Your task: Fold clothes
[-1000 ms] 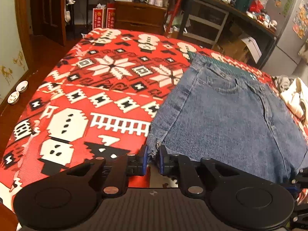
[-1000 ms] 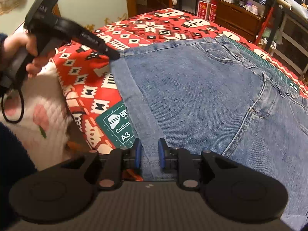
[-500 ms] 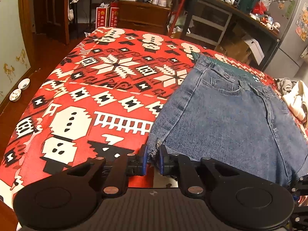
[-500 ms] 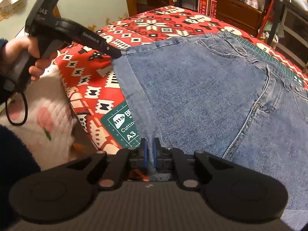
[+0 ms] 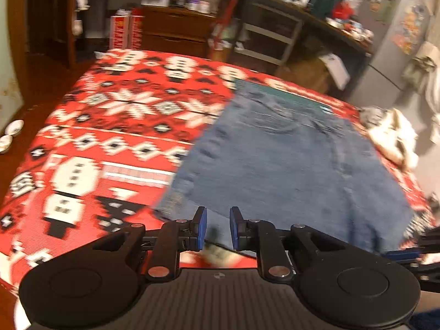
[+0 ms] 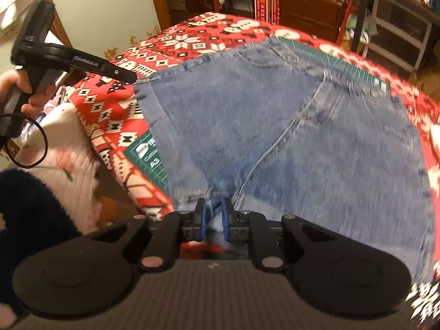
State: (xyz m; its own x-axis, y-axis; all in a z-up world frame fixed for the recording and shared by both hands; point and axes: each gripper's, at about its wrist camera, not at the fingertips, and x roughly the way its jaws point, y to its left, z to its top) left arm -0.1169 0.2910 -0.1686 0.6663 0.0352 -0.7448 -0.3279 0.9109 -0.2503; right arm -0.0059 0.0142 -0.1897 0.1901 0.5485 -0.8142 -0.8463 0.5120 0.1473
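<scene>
One pair of denim shorts point(image 6: 275, 126) lies on one table covered by a red patterned cloth point(image 5: 110, 143). One green cutting mat point(image 6: 145, 151) shows beneath the denim. Two grippers are in view: the left gripper point(image 5: 216, 228) and the right gripper point(image 6: 213, 220). Two small white bowls point(image 5: 11, 134) sit on the floor. Two red boxes point(image 5: 125, 31) stand by the drawers.

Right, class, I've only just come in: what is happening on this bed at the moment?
A person with a two-finger gripper in each hand is working on a pair of denim shorts spread on a red patterned blanket, with a green cutting mat partly under them. The right gripper is pinching the frayed near hem. The left gripper is at the other corner of that hem with its jaws apart; whether it has cloth is unclear, as that view is blurred. No fold is made yet.
</scene>
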